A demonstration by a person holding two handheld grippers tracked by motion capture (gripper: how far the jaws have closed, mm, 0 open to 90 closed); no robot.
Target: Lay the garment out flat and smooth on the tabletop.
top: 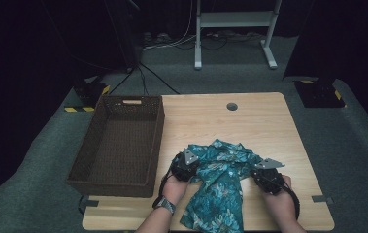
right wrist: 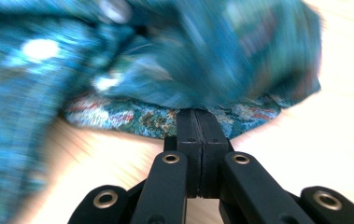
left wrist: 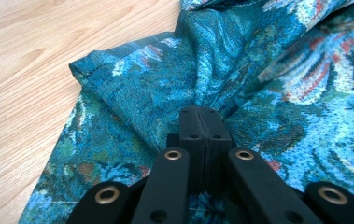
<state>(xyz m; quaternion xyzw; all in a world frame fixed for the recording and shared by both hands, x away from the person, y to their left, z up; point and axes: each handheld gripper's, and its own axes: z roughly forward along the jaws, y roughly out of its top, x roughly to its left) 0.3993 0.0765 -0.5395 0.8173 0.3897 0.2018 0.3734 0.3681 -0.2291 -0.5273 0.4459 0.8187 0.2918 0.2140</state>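
A teal cloth with a leaf pattern (top: 220, 182) lies crumpled on the near half of the wooden table (top: 264, 121), and one end hangs over the front edge. My left gripper (top: 197, 171) sits at the cloth's left side. Its jaws are closed together, and folds of the cloth (left wrist: 156, 88) gather into the tips of this left gripper (left wrist: 205, 114). My right gripper (top: 253, 174) is at the cloth's right side, shut, with the tips (right wrist: 197, 114) pinching the cloth's hemmed edge (right wrist: 132, 116). The right gripper view is blurred.
A dark brown wicker basket (top: 123, 182) stands on the table's left part, beside my left hand. A round cable hole (top: 231, 106) is at the table's far edge. On the floor beyond are a white desk frame (top: 198, 43), cables and two black boxes.
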